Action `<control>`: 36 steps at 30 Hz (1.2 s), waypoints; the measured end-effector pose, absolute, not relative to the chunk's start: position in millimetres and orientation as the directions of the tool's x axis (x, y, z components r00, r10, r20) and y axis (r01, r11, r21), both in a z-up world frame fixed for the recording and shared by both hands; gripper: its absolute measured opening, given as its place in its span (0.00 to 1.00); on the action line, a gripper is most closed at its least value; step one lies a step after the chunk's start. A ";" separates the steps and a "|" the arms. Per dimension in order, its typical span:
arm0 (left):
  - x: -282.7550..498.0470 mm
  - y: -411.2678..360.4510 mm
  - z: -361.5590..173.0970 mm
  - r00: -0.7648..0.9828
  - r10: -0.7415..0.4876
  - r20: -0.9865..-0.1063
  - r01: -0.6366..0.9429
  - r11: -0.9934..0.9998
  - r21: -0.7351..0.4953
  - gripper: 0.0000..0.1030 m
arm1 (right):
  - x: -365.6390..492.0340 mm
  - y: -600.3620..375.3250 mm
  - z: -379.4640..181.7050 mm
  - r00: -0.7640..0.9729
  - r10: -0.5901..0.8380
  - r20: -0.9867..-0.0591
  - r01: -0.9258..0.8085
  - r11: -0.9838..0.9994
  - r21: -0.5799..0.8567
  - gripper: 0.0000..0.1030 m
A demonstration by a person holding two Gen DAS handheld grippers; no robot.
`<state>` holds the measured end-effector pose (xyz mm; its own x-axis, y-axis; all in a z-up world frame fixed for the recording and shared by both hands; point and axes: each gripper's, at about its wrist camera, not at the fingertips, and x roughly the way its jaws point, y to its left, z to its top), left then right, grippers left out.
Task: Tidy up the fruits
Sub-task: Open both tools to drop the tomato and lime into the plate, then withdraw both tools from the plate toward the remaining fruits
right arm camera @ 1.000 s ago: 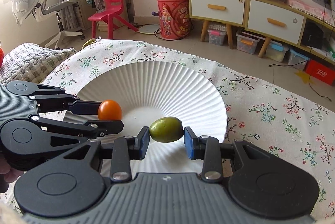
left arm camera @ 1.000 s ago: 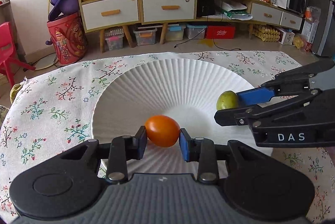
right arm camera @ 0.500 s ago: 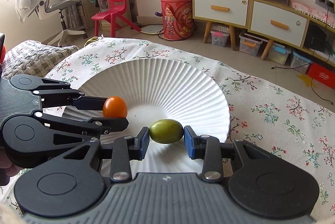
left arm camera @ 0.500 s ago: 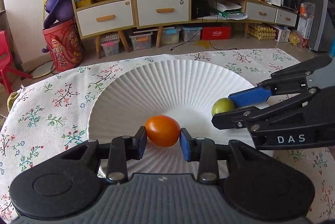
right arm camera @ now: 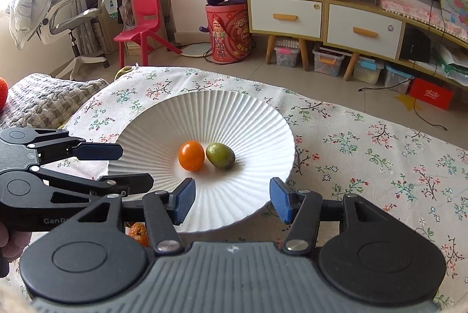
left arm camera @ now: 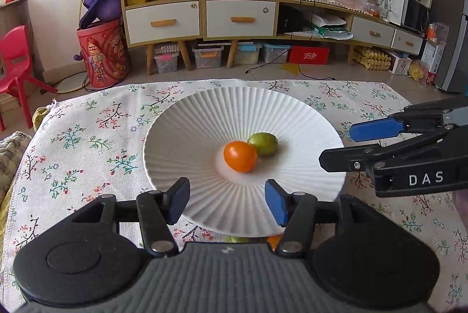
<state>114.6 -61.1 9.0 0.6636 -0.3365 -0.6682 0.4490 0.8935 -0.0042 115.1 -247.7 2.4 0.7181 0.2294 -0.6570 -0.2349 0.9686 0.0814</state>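
Note:
An orange fruit (left arm camera: pixel 239 156) and a green fruit (left arm camera: pixel 263 143) lie touching in the middle of a white ribbed plate (left arm camera: pixel 187 137). They also show in the right wrist view, orange (right arm camera: pixel 191 155) beside green (right arm camera: pixel 220 156) on the plate (right arm camera: pixel 152 131). My left gripper (left arm camera: pixel 226 203) is open and empty above the plate's near rim. My right gripper (right arm camera: pixel 231 202) is open and empty above the near rim too. It shows from the side in the left wrist view (left arm camera: pixel 348 146).
The plate sits on a floral cloth (left arm camera: pixel 87 137). More fruit peeks out under the plate's near rim: orange (left arm camera: pixel 273 241) and green (left arm camera: pixel 237 239) bits, and an orange one (right arm camera: pixel 137 231). A grey blanket (right arm camera: pixel 44 99) lies left. Cabinets and a red chair (right arm camera: pixel 143 20) stand behind.
Both grippers opened and let go of their fruits, which now rest together in the plate. Both grippers rose and drew back toward the plate's near rim.

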 end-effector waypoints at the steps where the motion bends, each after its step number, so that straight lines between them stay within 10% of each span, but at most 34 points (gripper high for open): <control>1: 110.3 -59.6 11.0 0.665 -0.336 -0.667 0.446 0.895 -0.007 0.46 | 111.7 -246.2 3.6 0.719 0.230 -0.656 -0.235 0.968 0.082 0.53; 36: 34.6 9.8 -23.9 0.703 -0.213 -0.679 0.272 0.962 -0.021 0.89 | 29.1 -225.4 -32.3 0.756 0.156 -0.636 -0.121 0.988 0.098 0.97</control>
